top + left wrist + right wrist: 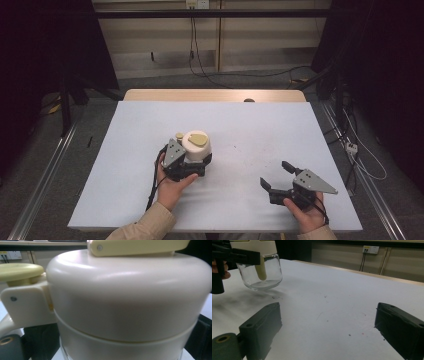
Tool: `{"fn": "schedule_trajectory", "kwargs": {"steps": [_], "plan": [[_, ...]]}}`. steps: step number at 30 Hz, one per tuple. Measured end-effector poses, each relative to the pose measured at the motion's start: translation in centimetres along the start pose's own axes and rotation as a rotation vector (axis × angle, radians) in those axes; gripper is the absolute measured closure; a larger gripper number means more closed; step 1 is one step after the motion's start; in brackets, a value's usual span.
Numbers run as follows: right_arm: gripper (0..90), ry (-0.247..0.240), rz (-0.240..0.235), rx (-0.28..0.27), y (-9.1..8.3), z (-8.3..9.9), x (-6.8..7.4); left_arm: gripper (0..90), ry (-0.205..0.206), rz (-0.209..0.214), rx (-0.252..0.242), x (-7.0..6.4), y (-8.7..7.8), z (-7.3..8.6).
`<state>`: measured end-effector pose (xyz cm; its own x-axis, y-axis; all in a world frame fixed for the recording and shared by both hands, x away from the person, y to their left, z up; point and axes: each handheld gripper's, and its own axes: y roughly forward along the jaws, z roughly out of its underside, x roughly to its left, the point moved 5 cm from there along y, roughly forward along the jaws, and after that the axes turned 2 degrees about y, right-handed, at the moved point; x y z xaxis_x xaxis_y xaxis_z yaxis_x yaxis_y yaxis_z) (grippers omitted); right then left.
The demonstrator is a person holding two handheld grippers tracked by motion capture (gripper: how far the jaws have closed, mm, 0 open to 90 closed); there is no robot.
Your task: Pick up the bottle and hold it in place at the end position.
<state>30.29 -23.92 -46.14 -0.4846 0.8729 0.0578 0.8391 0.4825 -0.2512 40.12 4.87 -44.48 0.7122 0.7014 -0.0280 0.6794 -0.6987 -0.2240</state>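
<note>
Your left gripper (192, 162) pinches the cream-lidded glass jar (196, 145) at counter (125, 150) centre; your right gripper (276, 176), fingers spread, hovers near-right.

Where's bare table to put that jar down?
Bare mat lies behind the jar up to the far wooden edge, also between the left gripper and right gripper. It is crowded only around the jar itself.
</note>
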Motion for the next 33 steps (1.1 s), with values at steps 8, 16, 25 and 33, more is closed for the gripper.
{"fn": "schedule_trajectory", "kwargs": {"steps": [8, 16, 25, 33], "plan": [[6.2, -0.004, -0.002, 0.000, 0.0, 0.0, 0.0, 5.0, 0.006, 0.001, 0.000, 0.2, 0.7, -0.2], [6.2, -0.005, -0.006, 0.003, 0.0, 0.1, 0.0, 5.0, 0.007, 0.006, 0.004, 0.2, 1.2, -0.4], [6.2, -0.010, -0.008, 0.004, 0.1, 0.1, 0.1, 5.0, 0.005, 0.002, 0.011, 0.5, 1.7, -0.3], [6.1, -0.011, -0.008, 0.006, 0.0, 0.1, 0.2, 5.0, 0.014, -0.001, 0.005, 0.7, 2.1, -0.6]]}}
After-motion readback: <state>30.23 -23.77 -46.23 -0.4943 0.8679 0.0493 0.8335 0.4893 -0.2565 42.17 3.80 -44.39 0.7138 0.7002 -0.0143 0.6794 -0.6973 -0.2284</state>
